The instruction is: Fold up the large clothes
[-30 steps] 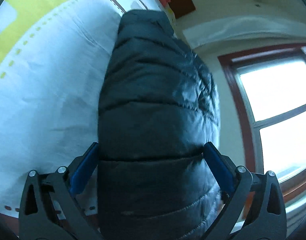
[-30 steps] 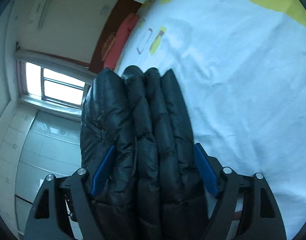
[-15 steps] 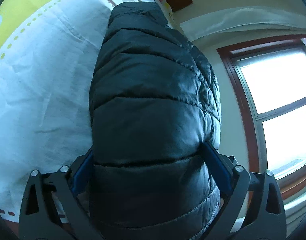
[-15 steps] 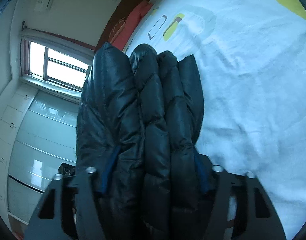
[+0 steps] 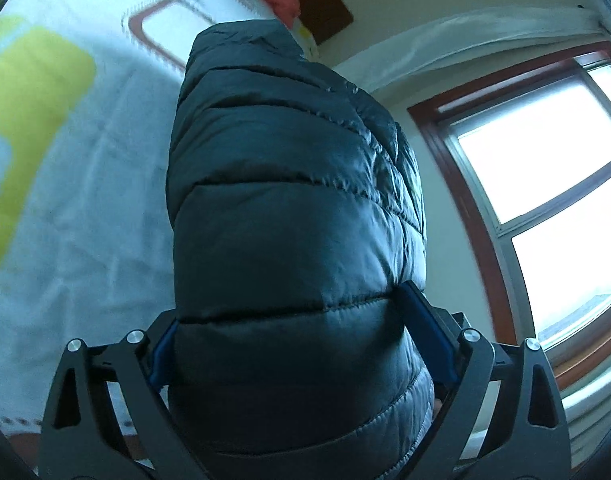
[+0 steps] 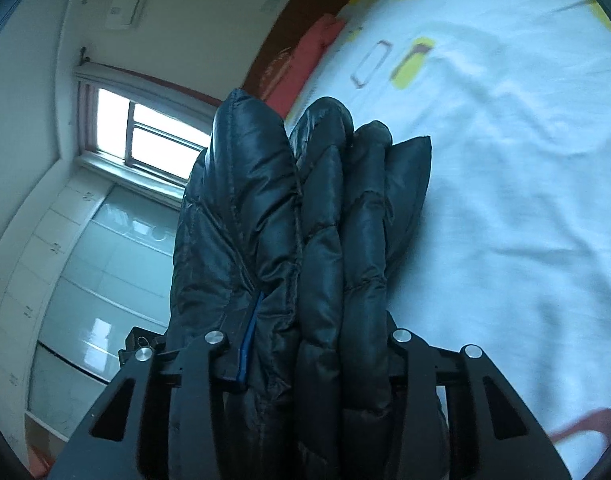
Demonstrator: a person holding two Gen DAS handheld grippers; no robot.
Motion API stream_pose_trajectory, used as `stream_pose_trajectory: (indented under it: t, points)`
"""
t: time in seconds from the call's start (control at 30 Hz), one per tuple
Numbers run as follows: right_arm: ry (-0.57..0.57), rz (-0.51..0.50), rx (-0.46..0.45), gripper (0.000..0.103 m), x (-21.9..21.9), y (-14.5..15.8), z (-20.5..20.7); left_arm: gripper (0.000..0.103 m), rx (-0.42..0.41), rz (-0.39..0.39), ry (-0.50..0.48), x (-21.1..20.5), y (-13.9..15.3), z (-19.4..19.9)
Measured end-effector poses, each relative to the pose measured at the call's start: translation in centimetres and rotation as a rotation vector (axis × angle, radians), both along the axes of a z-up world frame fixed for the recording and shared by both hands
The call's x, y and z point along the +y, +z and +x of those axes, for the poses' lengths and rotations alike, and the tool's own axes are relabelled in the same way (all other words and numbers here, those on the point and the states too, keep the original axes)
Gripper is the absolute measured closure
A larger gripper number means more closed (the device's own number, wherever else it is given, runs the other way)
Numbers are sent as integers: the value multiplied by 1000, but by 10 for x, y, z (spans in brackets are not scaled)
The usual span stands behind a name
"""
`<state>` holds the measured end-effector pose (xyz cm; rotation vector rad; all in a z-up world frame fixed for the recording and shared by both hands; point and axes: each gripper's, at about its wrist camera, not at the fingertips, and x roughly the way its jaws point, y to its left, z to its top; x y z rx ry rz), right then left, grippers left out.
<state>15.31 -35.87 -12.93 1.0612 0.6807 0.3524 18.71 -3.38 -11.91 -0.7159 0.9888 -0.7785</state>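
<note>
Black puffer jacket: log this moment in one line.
left gripper: shut on black puffer jacket | right gripper: shut on jacket's stacked folds | below: patterned bedsheet

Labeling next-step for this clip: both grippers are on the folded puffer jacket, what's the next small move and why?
Probably lower the bundle onto the bedsheet and only then release. The left gripper and right gripper are each shut on the black puffer jacket, already stacked in several layers in the right wrist view and seemingly held above the sheet; opening now would likely let the fold spring apart.
</note>
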Motion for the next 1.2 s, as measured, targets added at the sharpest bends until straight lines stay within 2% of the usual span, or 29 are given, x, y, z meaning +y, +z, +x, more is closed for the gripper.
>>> stream_pose_trajectory:
  t: [0.3,0.53,0.63,0.8,1.07,1.13,1.2]
  points:
    - [70,42,-46,62,37,5,61,10,-55,43,95,47,24,45]
    - [95,51,5,62,45,-19,83,10,-26,77,139,69,6,77]
    - [89,46,22,62,46,-24,85,10,7,93,147,72,-10,85]
    - [80,49,37,62,45,-32,81,10,8,130,155,72,-27,88]
    - [74,46,48,62,43,-35,78,9,5,141,151,75,-38,91]
    - [74,27,54,58,43,-32,77,9,6,137,146,79,-40,90]
    - [75,-3,64,49,42,-30,75,9,10,134,141,77,-39,91]
